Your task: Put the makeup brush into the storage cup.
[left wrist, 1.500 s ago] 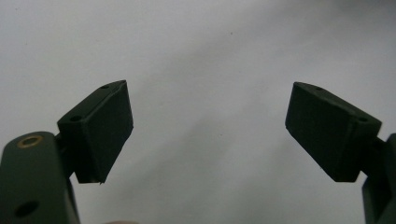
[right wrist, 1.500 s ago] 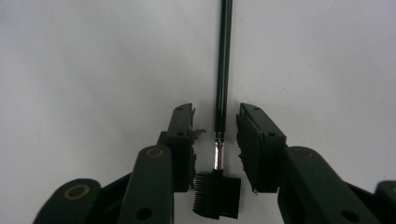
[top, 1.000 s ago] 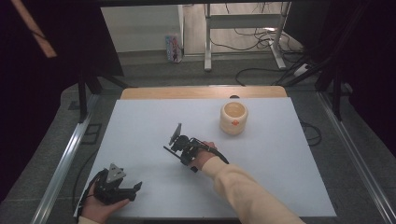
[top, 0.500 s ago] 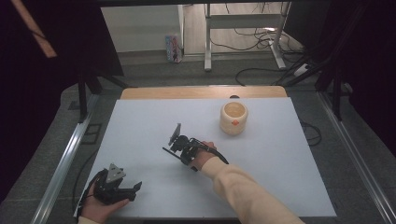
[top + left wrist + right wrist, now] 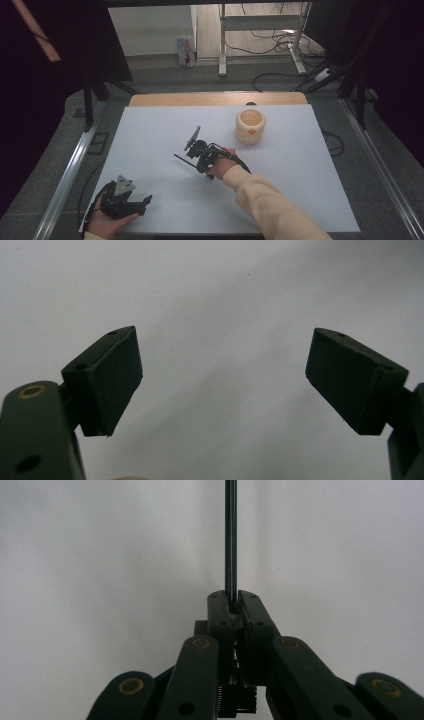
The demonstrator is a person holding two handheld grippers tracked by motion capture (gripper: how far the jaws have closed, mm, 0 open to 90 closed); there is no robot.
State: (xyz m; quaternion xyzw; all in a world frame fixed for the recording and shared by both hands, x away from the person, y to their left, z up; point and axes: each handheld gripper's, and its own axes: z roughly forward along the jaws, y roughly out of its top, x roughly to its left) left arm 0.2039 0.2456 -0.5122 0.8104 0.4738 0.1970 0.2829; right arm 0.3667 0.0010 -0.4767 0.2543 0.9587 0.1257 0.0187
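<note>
My right gripper lies near the middle of the white table, its jaws pointing left. In the right gripper view the right gripper is shut on a thin dark rod that runs straight out from the tips. The high view shows the rod as a short black line low over the table, left of the hand. At the near left corner my left gripper rests in a hand, open. The left gripper has its pads wide apart over bare white surface, with nothing between them.
A cream cup with a small orange mark stands upright at the back right of the table, apart from both grippers. A wooden strip edges the far side. Metal rails run along both sides.
</note>
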